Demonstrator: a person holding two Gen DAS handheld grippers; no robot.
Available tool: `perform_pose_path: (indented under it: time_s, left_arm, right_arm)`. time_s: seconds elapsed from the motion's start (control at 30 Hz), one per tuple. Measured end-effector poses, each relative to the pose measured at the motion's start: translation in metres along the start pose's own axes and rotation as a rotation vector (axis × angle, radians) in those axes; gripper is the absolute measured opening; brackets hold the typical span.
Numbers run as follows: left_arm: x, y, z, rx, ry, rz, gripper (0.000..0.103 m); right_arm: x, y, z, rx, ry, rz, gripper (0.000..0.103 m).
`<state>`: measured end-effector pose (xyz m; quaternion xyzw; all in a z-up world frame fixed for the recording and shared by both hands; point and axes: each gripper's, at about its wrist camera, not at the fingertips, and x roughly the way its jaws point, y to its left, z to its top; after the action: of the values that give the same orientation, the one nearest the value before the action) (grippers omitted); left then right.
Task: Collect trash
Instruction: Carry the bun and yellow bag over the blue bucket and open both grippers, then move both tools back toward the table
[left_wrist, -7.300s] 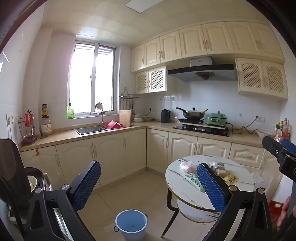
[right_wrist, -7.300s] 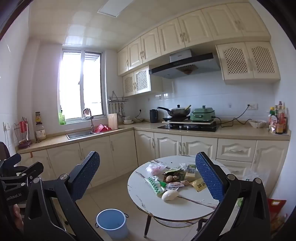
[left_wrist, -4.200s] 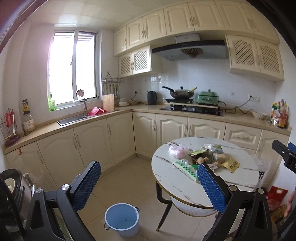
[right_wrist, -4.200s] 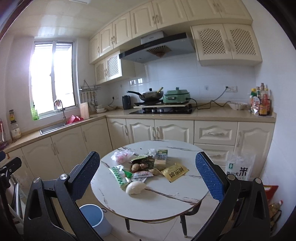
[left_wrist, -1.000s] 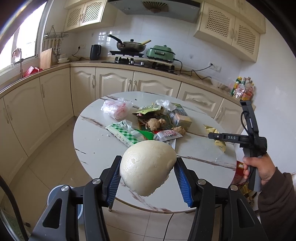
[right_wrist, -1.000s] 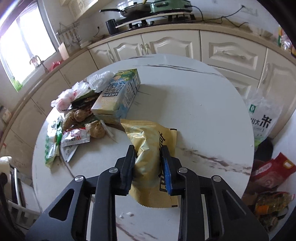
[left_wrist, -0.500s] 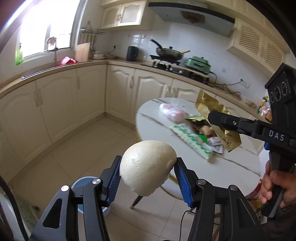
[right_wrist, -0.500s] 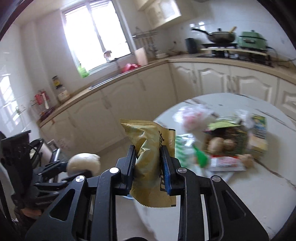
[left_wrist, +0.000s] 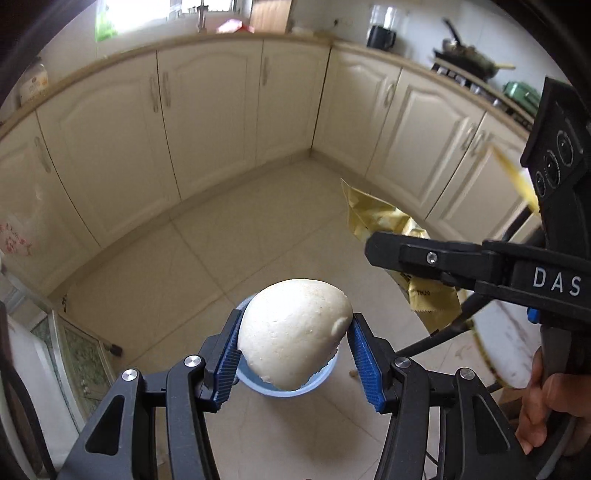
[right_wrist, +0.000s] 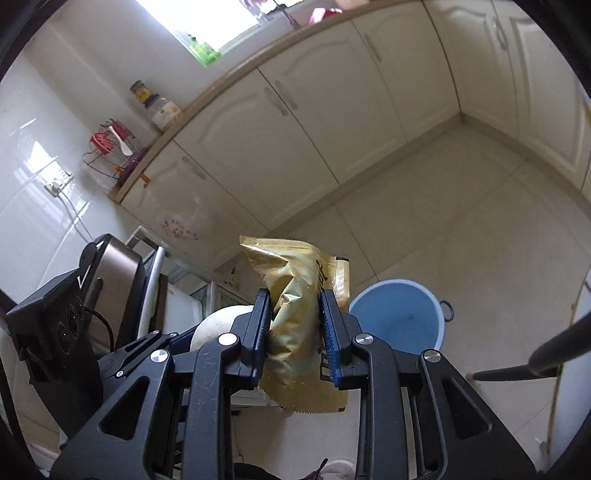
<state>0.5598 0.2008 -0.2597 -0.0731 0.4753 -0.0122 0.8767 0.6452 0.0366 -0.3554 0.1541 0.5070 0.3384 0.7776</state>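
**Bun and gold wrapper held above the blue bucket**

A pale, rounded steamed bun (left_wrist: 293, 334) with a matt, finely pitted skin is clamped between the ribbed blue pads (left_wrist: 364, 360) of the left gripper (left_wrist: 291, 356), whose jaws are set about half apart and closed on it. A crinkled, glossy gold foil wrapper (right_wrist: 301, 314) with a serrated bottom edge is pinched by the right gripper (right_wrist: 295, 325), the jaws being drawn narrow around it.

In the left wrist view, the blue plastic bucket (left_wrist: 325, 376) is seen only as a rim directly beneath the bun, on smooth cream floor tiles (left_wrist: 236, 236); the right gripper's black arm crosses the frame with the wrapper hanging from it, and the hand (left_wrist: 546, 398) gripping its handle is shown. A white marble-patterned table edge (left_wrist: 506, 339) appears behind.

In the right wrist view, the bucket's round interior is exposed just beside the wrapper; nothing can be made out inside it. The bun is glimpsed to the left, and a steel appliance (right_wrist: 118, 266) is seen beyond
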Motion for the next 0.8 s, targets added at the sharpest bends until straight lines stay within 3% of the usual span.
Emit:
perform_pose_path:
  time_s: [0.23,0.33,0.4,0.57,0.73,0.8]
  left_arm:
    - [0.078,0.018,0.039,-0.029,0.089,0.020,0.055]
    - [0.093,0.017,0.052,-0.049,0.099,0.022,0.066]
    - [0.095,0.017,0.059,-0.045,0.077,0.050,0.068]
    - [0.084,0.012,0.062,-0.062,0.031,0.043,0.071]
    - [0.024,-0.001,0.046,-0.071,-0.073,0.055,0.071]
    - [-0.012,-0.021,0.039,-0.053,-0.154,0.076,0.074]
  right_arm:
    - [0.071,-0.040,0.009,0.116,0.081,-0.012,0.031]
    - [0.083,-0.047,0.012,0.139,0.096,-0.024,0.038]
    - [0.080,-0.048,0.014,0.131,0.078,-0.025,0.044]
    - [0.056,-0.033,0.022,0.092,0.035,-0.039,0.054]
    - [0.001,0.009,0.025,0.009,-0.062,-0.112,0.060]
    - [-0.030,0.029,0.021,-0.034,-0.106,-0.153,0.075]
